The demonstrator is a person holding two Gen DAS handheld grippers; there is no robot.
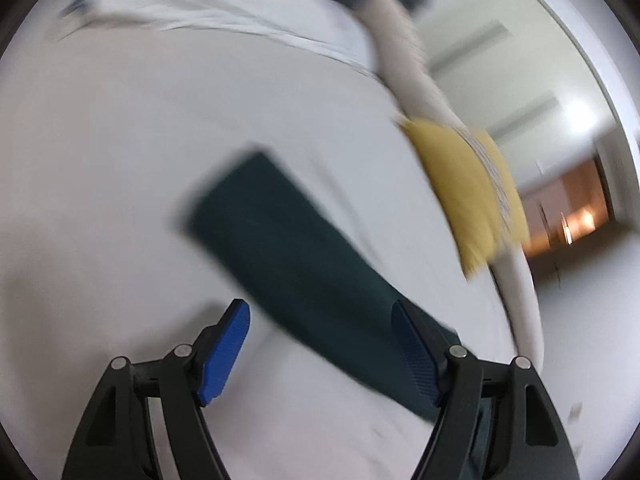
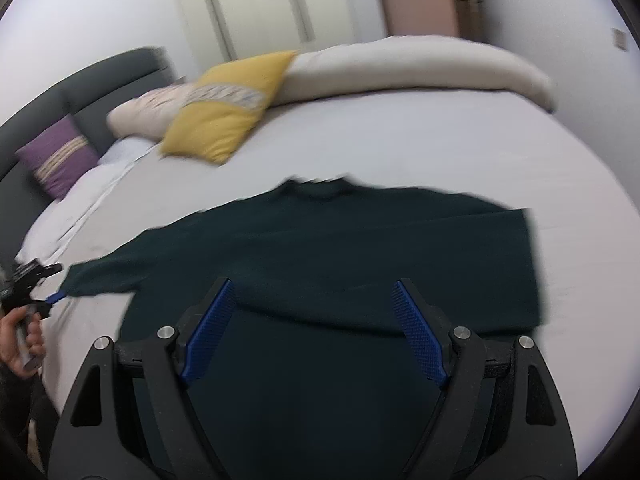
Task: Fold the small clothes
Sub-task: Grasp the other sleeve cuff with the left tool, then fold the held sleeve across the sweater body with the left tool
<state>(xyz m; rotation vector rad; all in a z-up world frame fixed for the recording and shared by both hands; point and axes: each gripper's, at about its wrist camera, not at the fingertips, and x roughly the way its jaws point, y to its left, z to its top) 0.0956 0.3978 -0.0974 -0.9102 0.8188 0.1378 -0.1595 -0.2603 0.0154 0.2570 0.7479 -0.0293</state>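
Note:
A dark green sweater (image 2: 320, 248) lies flat on the white bed sheet (image 2: 420, 152), neck toward the pillows, its right sleeve folded over the body. My right gripper (image 2: 312, 292) is open and empty just above the sweater's lower body. The sweater's left sleeve (image 1: 288, 240) stretches across the sheet in the left wrist view. My left gripper (image 1: 320, 312) is open over that sleeve, jaws wide apart, holding nothing. It also shows in the right wrist view (image 2: 44, 288), held in a hand at the sleeve's cuff.
A yellow cushion (image 2: 228, 112), a purple cushion (image 2: 60, 156) and a cream rolled duvet (image 2: 420, 68) lie along the bed's far side. A dark headboard (image 2: 92, 84) stands at the left. White wardrobe doors (image 2: 260, 8) stand behind the bed.

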